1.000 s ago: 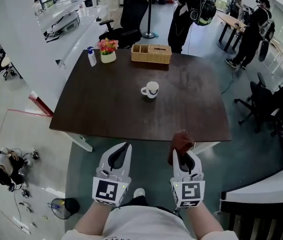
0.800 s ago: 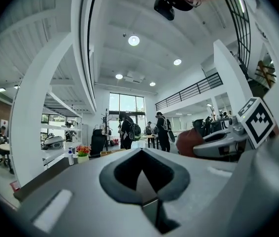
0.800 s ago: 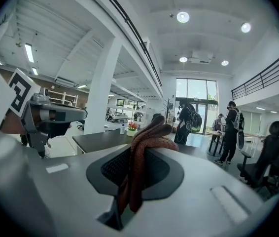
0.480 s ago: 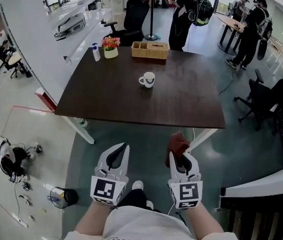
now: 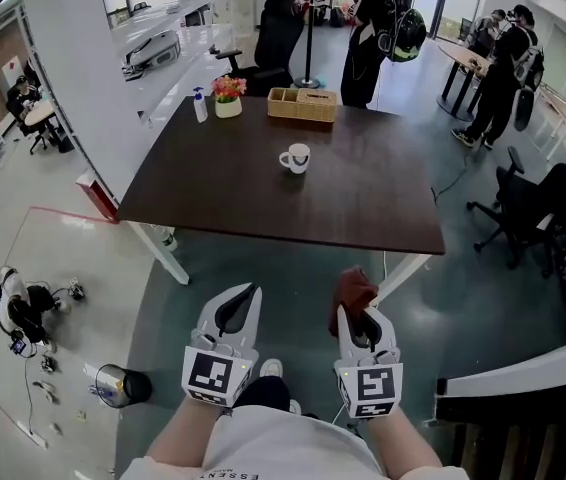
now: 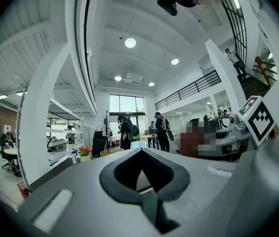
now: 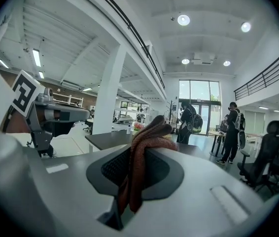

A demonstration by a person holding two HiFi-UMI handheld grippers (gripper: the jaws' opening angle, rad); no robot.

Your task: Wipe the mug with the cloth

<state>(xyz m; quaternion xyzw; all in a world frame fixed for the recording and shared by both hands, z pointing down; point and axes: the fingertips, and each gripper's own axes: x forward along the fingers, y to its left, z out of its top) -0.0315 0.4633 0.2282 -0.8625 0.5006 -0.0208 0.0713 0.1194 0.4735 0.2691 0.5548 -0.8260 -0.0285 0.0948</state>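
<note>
A white mug [image 5: 296,158] with a dark inside stands on the dark brown table [image 5: 363,208], toward its far middle. I hold both grippers low, over the floor well short of the table's near edge. My right gripper [image 5: 355,312] is shut on a brown-red cloth [image 5: 352,290], which bunches up between its jaws; in the right gripper view the cloth [image 7: 144,152] hangs folded through the jaws. My left gripper [image 5: 240,310] is shut and holds nothing; its jaws meet in the left gripper view [image 6: 147,194].
At the table's far edge sit a wicker basket [image 5: 304,105], a flower pot [image 5: 228,95] and a spray bottle [image 5: 200,105]. An office chair [image 5: 271,38] and standing people [image 5: 378,28] are beyond. More chairs [image 5: 528,208] stand on the right. A small bin [image 5: 115,385] stands on the floor at left.
The view has drawn back from the table, so the table and mug sit farther off. Both grippers keep their hold and stay low before me.
</note>
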